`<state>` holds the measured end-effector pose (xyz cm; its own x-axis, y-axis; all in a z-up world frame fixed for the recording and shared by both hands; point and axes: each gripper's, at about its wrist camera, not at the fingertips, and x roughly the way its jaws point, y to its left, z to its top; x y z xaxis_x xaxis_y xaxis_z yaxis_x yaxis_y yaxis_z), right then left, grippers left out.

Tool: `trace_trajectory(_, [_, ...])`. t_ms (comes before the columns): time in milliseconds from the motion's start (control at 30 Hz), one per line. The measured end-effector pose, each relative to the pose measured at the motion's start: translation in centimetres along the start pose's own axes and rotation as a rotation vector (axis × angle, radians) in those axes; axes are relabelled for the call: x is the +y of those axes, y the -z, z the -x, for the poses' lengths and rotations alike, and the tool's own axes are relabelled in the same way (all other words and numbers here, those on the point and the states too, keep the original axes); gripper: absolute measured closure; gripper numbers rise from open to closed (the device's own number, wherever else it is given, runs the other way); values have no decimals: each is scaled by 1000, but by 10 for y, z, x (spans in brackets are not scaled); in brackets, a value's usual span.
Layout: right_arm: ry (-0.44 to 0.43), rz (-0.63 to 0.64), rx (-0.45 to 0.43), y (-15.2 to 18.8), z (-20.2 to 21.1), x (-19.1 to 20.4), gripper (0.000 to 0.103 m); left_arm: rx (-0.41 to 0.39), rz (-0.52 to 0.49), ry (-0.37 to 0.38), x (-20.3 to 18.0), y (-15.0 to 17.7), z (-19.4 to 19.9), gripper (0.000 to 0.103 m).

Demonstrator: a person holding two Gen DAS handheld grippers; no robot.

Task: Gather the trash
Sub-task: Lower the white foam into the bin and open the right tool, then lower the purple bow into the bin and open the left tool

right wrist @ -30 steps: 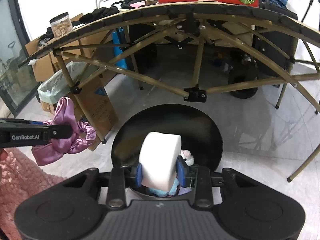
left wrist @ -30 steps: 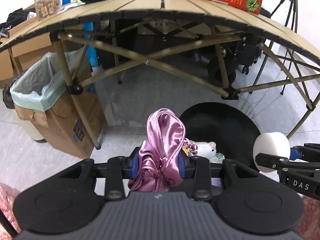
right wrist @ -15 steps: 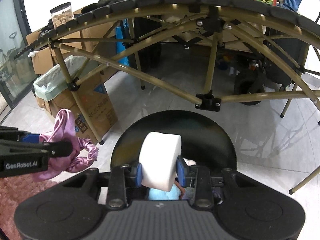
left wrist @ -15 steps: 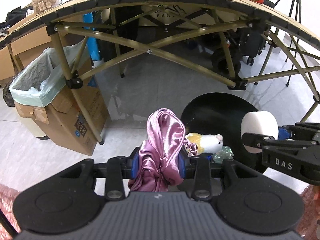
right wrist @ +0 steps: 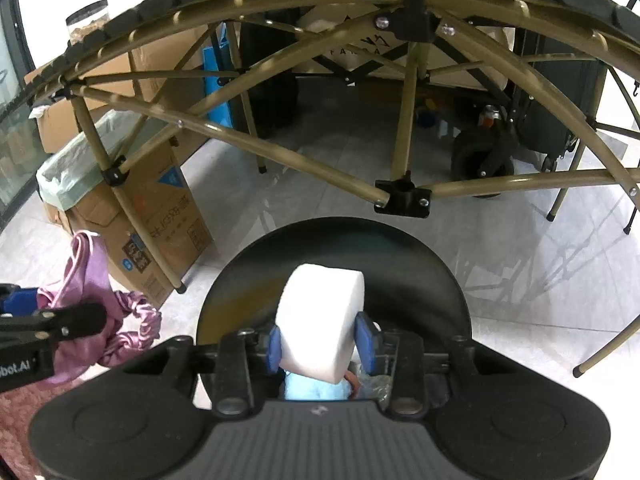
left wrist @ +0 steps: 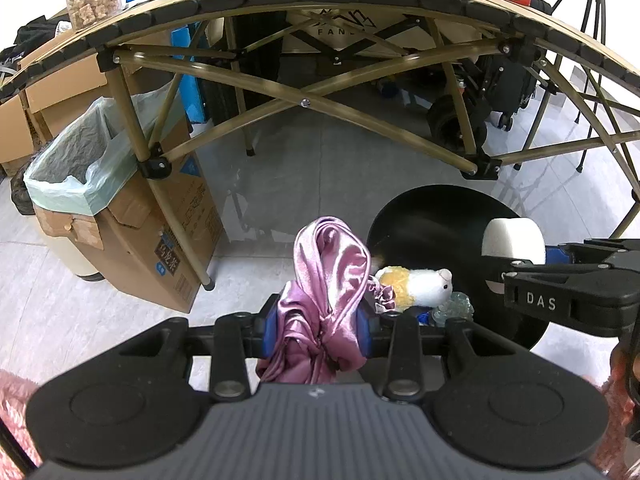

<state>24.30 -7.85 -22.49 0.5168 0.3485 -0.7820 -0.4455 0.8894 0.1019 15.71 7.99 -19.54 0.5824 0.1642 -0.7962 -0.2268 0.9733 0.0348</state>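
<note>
My left gripper [left wrist: 318, 330] is shut on a bunched pink satin cloth [left wrist: 328, 272], held just left of the round black bin [left wrist: 432, 216]. Inside the bin lie a white and yellow plush toy [left wrist: 420, 286] and clear crumpled plastic [left wrist: 456, 306]. Over the bin's opening [right wrist: 340, 226], my right gripper [right wrist: 320, 344] holds a white roll [right wrist: 320, 320] between its blue pads. Its jaws are opening, and the roll still sits between them. A light blue item [right wrist: 316, 390] shows below the roll. In the right wrist view the left gripper [right wrist: 60, 320] and its cloth [right wrist: 84, 272] are at the far left.
A folding table's tan frame [left wrist: 304, 102] arches over the floor behind the bin. A cardboard box lined with a green bag [left wrist: 80, 172] stands at the left by a table leg. Pink rug [left wrist: 12, 392] lies at the near edges. A tripod [left wrist: 588, 8] and wheeled cart [left wrist: 456, 120] stand behind.
The right gripper has carried the white roll further over the bin, and its pads stand slightly wider. The left gripper has stayed put with the pink cloth.
</note>
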Motion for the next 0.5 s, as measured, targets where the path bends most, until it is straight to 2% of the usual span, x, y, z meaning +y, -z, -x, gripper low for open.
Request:
trace_trajectory(67, [17, 10, -1, 0, 0, 1, 61, 2, 5, 0, 1, 0, -1, 66])
trace_trajectory(133, [28, 8, -3, 0, 1, 0, 49, 1, 7, -2, 2, -1, -1, 66])
trace_trajectory(200, [47, 3, 4, -1, 0, -1, 13, 1, 8, -4, 2, -1, -1, 66])
trace_trajectory(267, [59, -6, 6, -1, -1, -4, 2, 1, 8, -5, 2, -1, -1, 66])
trace_trajectory(500, [89, -6, 21, -1, -3, -6, 0, 2, 7, -9, 2, -1, -1, 66])
